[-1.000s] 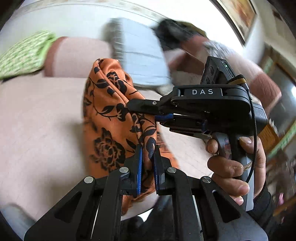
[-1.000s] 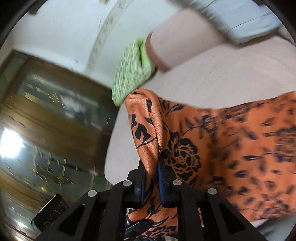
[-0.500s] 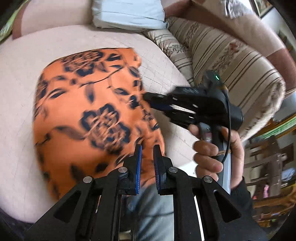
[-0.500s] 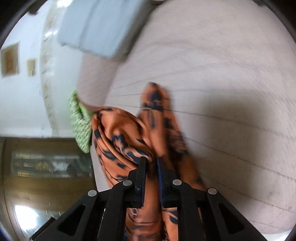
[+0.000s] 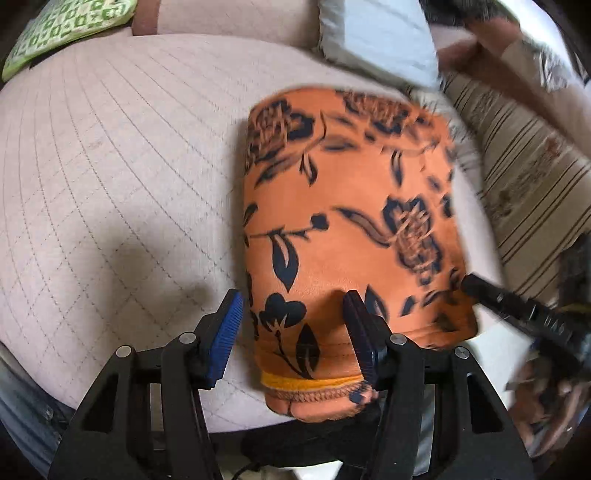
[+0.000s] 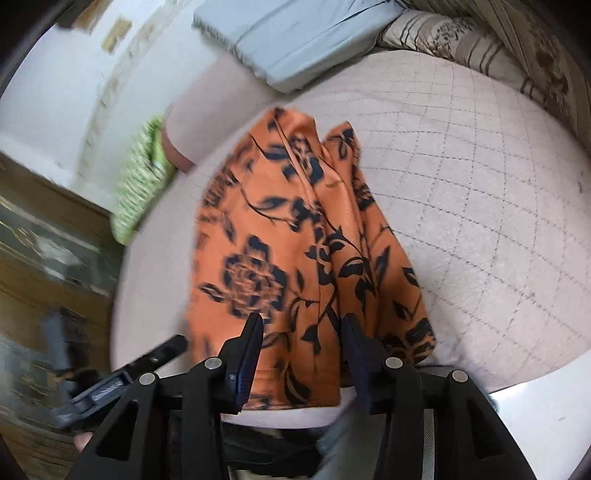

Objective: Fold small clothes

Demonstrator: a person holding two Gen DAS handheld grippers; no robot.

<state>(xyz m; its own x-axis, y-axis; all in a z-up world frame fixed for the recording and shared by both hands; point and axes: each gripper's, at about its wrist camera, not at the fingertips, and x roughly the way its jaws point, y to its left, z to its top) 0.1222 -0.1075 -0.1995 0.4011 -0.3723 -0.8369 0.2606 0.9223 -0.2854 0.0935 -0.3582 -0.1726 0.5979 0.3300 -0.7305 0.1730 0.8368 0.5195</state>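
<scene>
garment (image 5: 351, 229): orange cloth, dark floral print, faint sheen, stitched hem
seat cover (image 5: 122, 177): pale pink quilted fabric, matt, diamond stitching
far pillow (image 6: 295, 37): light blue cloth, smooth
left cushion (image 5: 62, 29): green-and-white patterned cloth
left gripper (image 5: 291, 332): matt black plastic, ribbed blue pads, metal rivets
right cabinet (image 6: 40, 258): glossy brown wood

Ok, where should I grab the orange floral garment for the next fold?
Judging by how it lies, take the orange floral garment at its near hem, where the yellow-stitched edge overhangs the quilted cushion. Come in from the near side with the open left gripper; that raised edge should let fingers slip around it.
</scene>
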